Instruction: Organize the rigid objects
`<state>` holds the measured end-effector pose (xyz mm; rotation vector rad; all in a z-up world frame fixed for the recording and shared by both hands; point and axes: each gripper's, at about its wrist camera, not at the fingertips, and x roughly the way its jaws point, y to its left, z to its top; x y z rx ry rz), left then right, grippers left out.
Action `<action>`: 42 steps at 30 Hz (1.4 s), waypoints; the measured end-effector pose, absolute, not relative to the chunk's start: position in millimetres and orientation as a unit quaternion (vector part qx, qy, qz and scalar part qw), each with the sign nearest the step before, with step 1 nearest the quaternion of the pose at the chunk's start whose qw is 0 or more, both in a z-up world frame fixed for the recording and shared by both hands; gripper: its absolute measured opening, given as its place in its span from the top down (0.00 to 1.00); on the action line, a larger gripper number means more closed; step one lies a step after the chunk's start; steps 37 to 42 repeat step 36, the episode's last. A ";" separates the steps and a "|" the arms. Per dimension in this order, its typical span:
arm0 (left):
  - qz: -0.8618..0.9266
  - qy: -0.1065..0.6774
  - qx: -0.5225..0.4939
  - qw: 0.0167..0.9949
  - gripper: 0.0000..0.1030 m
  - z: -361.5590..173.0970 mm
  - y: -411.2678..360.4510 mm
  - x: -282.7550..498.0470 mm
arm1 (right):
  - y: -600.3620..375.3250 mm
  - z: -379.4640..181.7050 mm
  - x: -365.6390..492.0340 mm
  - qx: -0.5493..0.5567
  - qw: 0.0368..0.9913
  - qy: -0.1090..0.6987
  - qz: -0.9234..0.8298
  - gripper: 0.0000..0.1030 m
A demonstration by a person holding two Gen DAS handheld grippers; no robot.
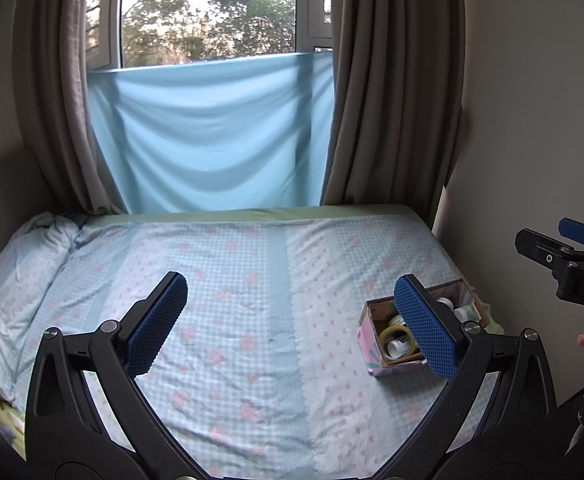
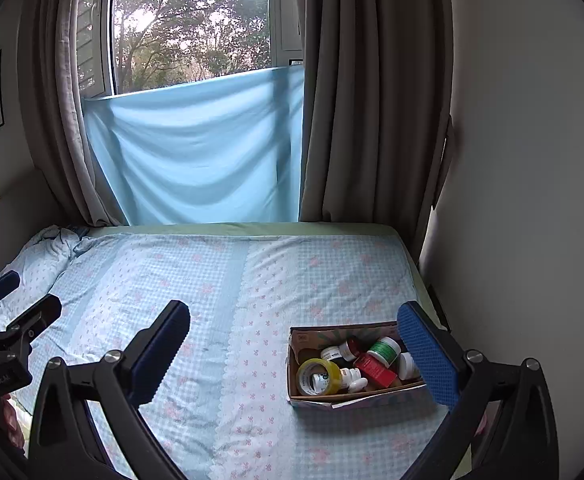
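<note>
**Box of small containers sits at the near right of the bed, both tools held wide above it**

A bed (image 2: 212, 280) with a blue checked, pink-flowered sheet fills the lower part of both views. Beyond its far edge, grey curtains (image 2: 371, 100) frame a window (image 2: 192, 20) whose lower part is covered by a pale blue cloth (image 2: 196, 148). A bunched pillow (image 1: 16, 276) lies at the far left of the bed.

The left hand-held gripper (image 1: 292, 324) hangs over the middle of the bed with its blue-padded fingers spread wide and nothing between them. The right hand-held gripper (image 2: 303, 356) is likewise spread wide and holds nothing; its right finger overlaps the box's right end in the right wrist view.

An open cardboard box (image 2: 311, 398) rests on the sheet at the near right of the bed, close to the wall. Inside it lie a yellow tape roll (image 2: 318, 376) at the left end, a red carton (image 2: 375, 369) near the middle, a green-lidded jar (image 2: 383, 350) behind it, and several small white bottles (image 2: 353, 378) lying jumbled between them. A dark-capped bottle (image 2: 349, 348) lies at the far side of the box.
</note>
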<state>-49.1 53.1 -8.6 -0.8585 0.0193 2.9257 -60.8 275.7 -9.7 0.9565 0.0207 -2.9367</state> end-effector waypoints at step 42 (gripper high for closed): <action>0.964 -0.011 -0.266 0.011 0.00 -15.6 37.1 -62.5 | 259.7 -11.3 -79.6 0.316 0.018 0.013 -0.948 0.00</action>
